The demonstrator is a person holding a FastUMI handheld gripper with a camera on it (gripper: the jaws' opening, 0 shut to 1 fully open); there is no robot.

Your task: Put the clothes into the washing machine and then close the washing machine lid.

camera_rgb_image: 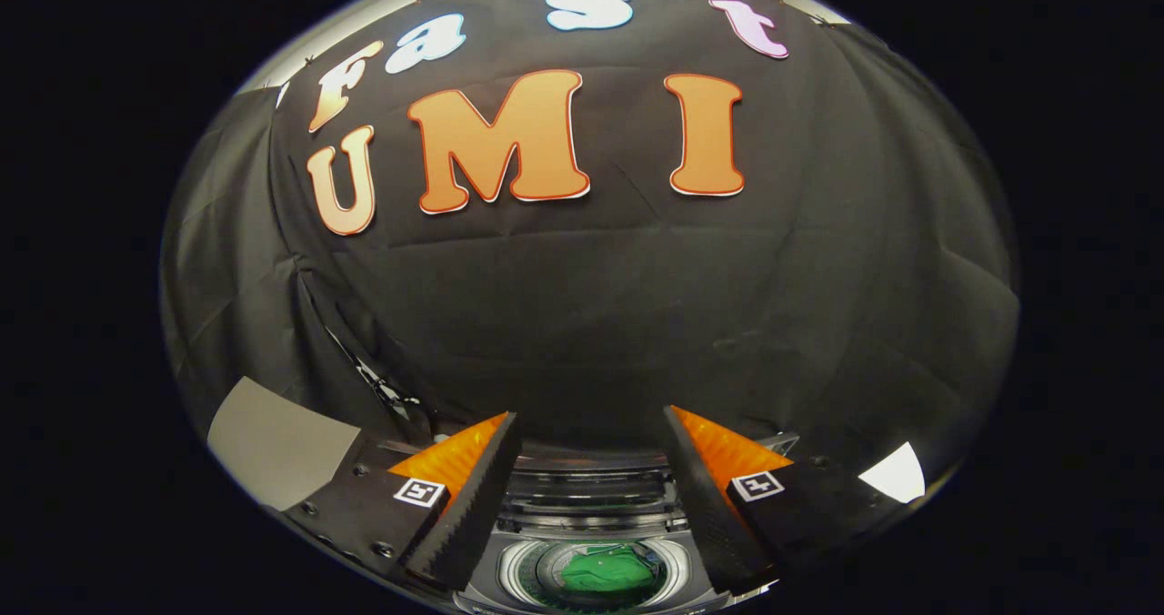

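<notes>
My gripper (589, 419) is open, its two fingers spread wide with nothing between them. Below and between the fingers I see the washing machine (591, 519) from above, its round drum opening uncovered. A green piece of clothing (607, 571) lies inside the drum. The raised lid stands just behind the opening, between the fingertips. The gripper hangs above the machine and touches nothing.
The booth's black cloth wall (591, 306) rises right behind the machine. A grey panel (277, 442) shows beside the left finger, and a small white patch (896, 474) beside the right finger.
</notes>
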